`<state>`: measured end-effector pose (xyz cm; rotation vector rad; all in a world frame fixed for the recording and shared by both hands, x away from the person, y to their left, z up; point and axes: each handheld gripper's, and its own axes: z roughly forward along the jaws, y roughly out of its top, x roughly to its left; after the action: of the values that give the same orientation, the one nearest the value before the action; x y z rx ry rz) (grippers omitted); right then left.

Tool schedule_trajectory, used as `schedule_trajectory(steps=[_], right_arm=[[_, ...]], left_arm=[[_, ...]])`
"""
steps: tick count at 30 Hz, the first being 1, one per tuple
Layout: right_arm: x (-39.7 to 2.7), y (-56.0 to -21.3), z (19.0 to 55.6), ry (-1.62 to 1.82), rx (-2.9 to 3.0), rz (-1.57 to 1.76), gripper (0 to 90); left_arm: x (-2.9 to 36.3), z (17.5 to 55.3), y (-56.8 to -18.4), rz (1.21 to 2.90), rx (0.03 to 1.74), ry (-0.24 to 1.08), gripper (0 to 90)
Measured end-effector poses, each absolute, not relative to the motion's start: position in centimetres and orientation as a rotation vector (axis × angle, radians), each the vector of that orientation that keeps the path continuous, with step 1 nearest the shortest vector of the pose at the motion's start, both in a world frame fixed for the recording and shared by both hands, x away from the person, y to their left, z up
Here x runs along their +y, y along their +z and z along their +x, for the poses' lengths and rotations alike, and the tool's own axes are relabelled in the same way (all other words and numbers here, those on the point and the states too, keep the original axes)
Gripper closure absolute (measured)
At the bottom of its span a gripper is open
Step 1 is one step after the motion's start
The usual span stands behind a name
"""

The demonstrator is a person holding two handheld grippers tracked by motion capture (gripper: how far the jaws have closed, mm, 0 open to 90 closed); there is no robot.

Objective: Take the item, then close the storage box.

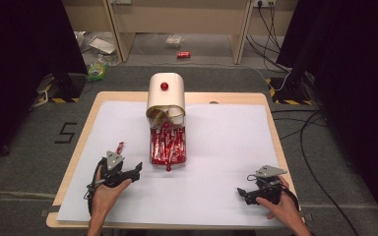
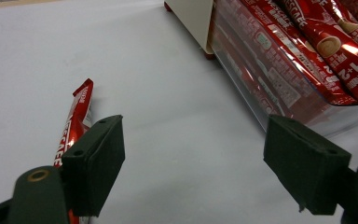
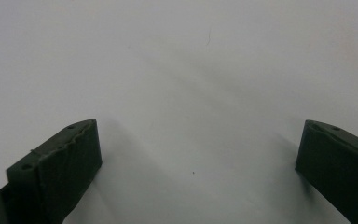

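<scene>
One loose sachet (image 2: 74, 119) is left lying on the sheet just left of the left gripper (image 1: 123, 172), long axis running near-to-far. Its jaws are spread, nothing pinched. The right gripper (image 1: 256, 189), also spread, sits far off.

Red sachet (image 2: 76, 119) with white lettering lies on the white sheet (image 1: 226, 147); cream dispenser (image 1: 165, 96) bears a red knob (image 1: 164, 86).
</scene>
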<state>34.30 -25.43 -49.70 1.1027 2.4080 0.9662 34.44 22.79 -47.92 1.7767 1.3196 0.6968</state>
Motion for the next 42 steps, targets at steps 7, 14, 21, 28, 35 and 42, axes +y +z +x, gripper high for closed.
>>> schedule_trajectory(steps=[7,14,21,28,35,42], right_arm=[[-25.4,-49.7,34.3,0.969,2.408,1.105,0.4],[-25.4,-49.7,34.3,0.968,2.409,1.103,0.5],[-25.4,-49.7,34.3,0.968,2.409,1.104,0.4],[-25.4,-49.7,34.3,0.968,2.409,1.103,0.4],[-25.4,-49.7,34.3,0.966,2.408,1.103,0.5],[-25.4,-49.7,34.3,0.966,2.408,1.103,0.5]], left_arm=[[22.2,33.8,-48.1,1.797,1.310,0.695,20.0],[22.1,33.2,-48.5,1.818,1.303,0.691,20.1],[21.5,33.0,-48.4,1.829,1.280,0.688,20.1],[21.0,32.9,-48.3,1.844,1.258,0.678,20.0],[20.8,32.9,-48.1,1.844,1.242,0.680,20.0],[20.4,33.0,-48.4,1.846,1.243,0.671,20.0]])
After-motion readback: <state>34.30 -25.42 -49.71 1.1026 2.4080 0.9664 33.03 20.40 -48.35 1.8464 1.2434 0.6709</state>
